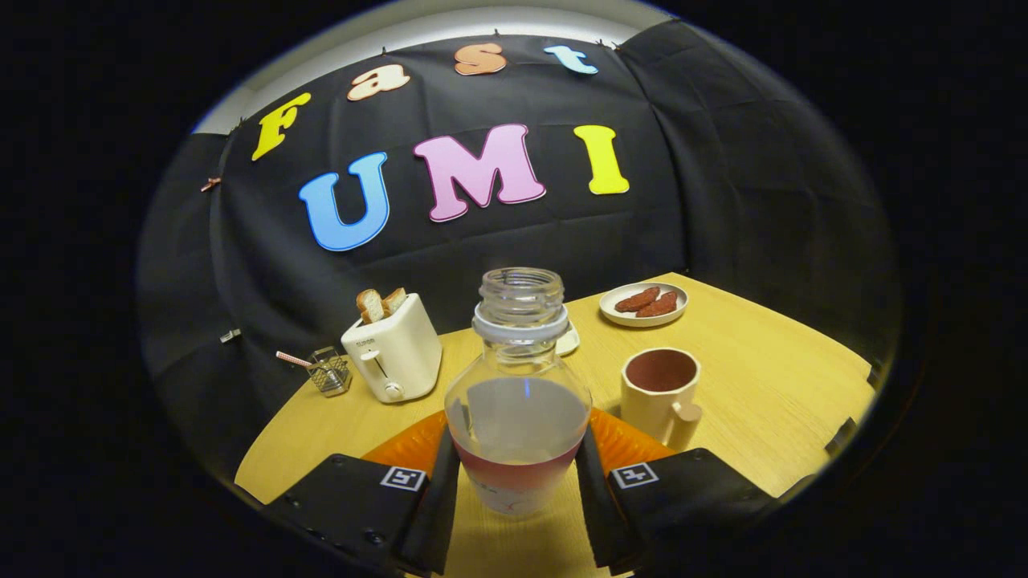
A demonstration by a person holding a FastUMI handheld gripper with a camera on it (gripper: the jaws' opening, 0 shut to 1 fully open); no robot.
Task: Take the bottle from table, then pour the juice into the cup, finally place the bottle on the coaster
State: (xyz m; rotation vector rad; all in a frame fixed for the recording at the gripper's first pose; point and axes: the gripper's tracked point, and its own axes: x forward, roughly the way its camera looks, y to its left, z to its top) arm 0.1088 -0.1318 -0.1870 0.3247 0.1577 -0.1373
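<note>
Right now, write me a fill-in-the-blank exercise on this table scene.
1. The hand-held gripper has both fingers pressed on the clear plastic ____.
2. The clear plastic bottle has no ____ on its neck.
3. Two slices of bread stick out of the cream ____.
4. The small white plate beyond the cream ceramic cup holds two brown ____.

Missing words: bottle; cap; toaster; sausages
</note>
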